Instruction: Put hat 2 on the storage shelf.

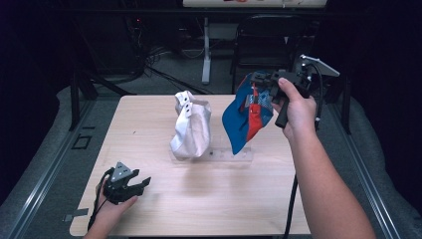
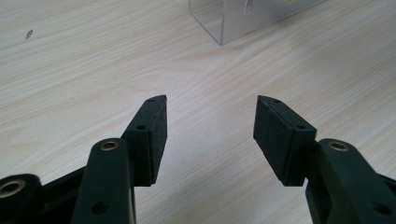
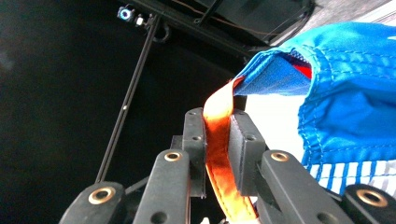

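Your right claw (image 1: 259, 81) is clenched on the orange strap (image 3: 218, 140) of the blue cap (image 1: 242, 118) — lifted off the counter (image 1: 209, 199) near its far right corner, hanging free. Your left claw (image 1: 140, 183) rests released by the near left corner — spare.

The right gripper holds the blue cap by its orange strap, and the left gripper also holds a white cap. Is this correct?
Not quite. The left gripper holds nothing: the left gripper view shows its fingers open over the table. The right gripper does hold the blue cap by its orange strap.
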Available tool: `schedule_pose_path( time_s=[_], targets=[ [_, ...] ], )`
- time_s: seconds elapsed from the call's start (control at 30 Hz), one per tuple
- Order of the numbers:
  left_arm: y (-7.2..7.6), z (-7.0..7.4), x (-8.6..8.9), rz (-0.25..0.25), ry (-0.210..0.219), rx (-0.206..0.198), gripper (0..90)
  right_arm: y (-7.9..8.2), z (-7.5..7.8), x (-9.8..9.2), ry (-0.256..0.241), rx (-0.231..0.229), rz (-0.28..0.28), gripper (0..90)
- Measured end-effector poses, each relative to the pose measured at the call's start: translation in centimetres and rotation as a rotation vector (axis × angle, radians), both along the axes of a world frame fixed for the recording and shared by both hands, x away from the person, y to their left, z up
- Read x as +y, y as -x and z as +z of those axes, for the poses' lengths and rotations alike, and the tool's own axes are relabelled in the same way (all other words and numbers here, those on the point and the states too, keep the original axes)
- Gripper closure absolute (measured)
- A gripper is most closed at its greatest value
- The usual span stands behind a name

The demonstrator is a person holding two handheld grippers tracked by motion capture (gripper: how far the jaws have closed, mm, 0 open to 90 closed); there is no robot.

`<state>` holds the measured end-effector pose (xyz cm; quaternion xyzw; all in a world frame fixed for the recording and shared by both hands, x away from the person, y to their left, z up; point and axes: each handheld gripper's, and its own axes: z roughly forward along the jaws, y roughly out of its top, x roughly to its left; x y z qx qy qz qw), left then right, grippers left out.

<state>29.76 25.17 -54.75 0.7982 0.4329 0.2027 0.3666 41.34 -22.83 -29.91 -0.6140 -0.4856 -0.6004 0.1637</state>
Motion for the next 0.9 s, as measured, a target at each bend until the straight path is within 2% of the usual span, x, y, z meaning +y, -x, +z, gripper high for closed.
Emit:
schedule_pose_path(
  time_s=[0.13, 0.33, 0.37, 0.43, 0.57, 0.63, 0.8, 0.9],
  targets=[
    [0.0, 0.1, 0.0, -0.009, -0.006, 0.008, 44.9, -0.2, -0.2, 0.1, 0.007, 0.003, -0.011, 78.3],
    [0.1, 0.1, -0.4, -0.01, -0.008, -0.006, 44.9, -0.6, -0.9, 0.7, 0.032, 0.022, -0.029, 78.3],
    [0.1, 0.1, -0.4, -0.013, -0.01, -0.004, 44.9, -0.7, -1.0, 0.9, 0.03, 0.027, -0.047, 78.3],
    [0.1, 0.1, -0.4, -0.013, -0.011, -0.003, 44.9, -0.8, -1.3, 0.9, 0.04, 0.031, -0.039, 78.3],
    [0.1, 0.1, -0.5, -0.015, -0.015, -0.004, 44.9, -0.8, -1.8, 0.9, 0.035, 0.043, -0.051, 78.3],
    [0.1, 0.1, -0.6, -0.016, -0.015, -0.004, 44.9, -0.8, -2.0, 0.6, 0.037, 0.044, -0.043, 78.3],
    [0.1, 0.1, -0.7, -0.018, -0.017, -0.004, 44.9, -0.5, -2.1, 0.0, 0.02, 0.043, -0.063, 78.3],
    [0.1, 0.1, -0.8, -0.017, -0.016, -0.009, 44.9, -0.4, -2.2, -0.3, 0.035, 0.041, -0.061, 78.3]
  ],
)
